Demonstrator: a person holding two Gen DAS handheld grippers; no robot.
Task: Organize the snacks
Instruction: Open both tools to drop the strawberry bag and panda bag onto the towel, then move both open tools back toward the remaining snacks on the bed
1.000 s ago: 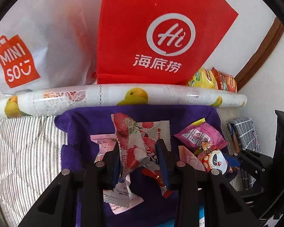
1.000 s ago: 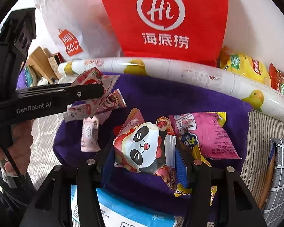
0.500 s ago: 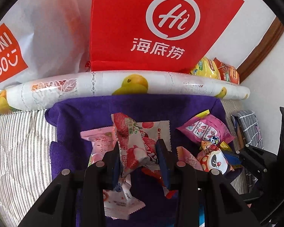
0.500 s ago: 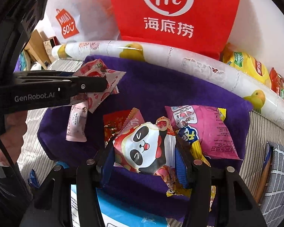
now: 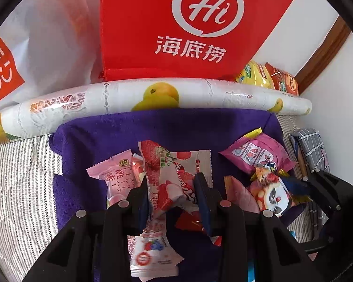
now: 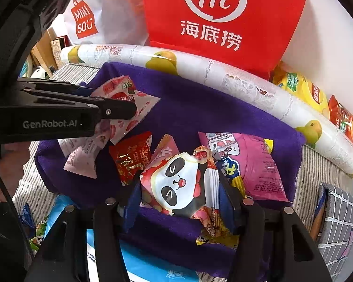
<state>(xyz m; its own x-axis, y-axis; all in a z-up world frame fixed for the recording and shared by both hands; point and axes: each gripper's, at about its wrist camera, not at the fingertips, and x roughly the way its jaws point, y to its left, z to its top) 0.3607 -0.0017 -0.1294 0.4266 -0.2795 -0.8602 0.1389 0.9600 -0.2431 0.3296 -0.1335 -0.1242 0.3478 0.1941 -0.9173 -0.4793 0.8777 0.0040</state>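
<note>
My left gripper [image 5: 173, 188] is shut on a bunch of red-and-white strawberry snack packets [image 5: 167, 176], held above a purple towel [image 5: 188, 127]; it shows from the side in the right wrist view [image 6: 120, 108]. My right gripper [image 6: 180, 192] is shut on a panda-print snack packet [image 6: 178, 183] over the same towel [image 6: 200, 108]. On the towel lie a pink peach packet [image 5: 115, 176], a large pink packet [image 6: 254, 164], a red packet [image 6: 131, 157] and a pink packet [image 6: 167, 148].
A rolled duck-print mat [image 5: 153, 98] borders the towel's far side. Behind it stand a red "Hi" bag [image 5: 188, 28] and a white Miniso bag [image 5: 35, 47]. Yellow and orange chip bags [image 6: 303, 91] lie at the right. A blue package [image 6: 153, 263] lies near me.
Both grippers moved forward and to the left over the towel, still holding their packets. The left gripper's packets now hang closer to the pink peach packet.
</note>
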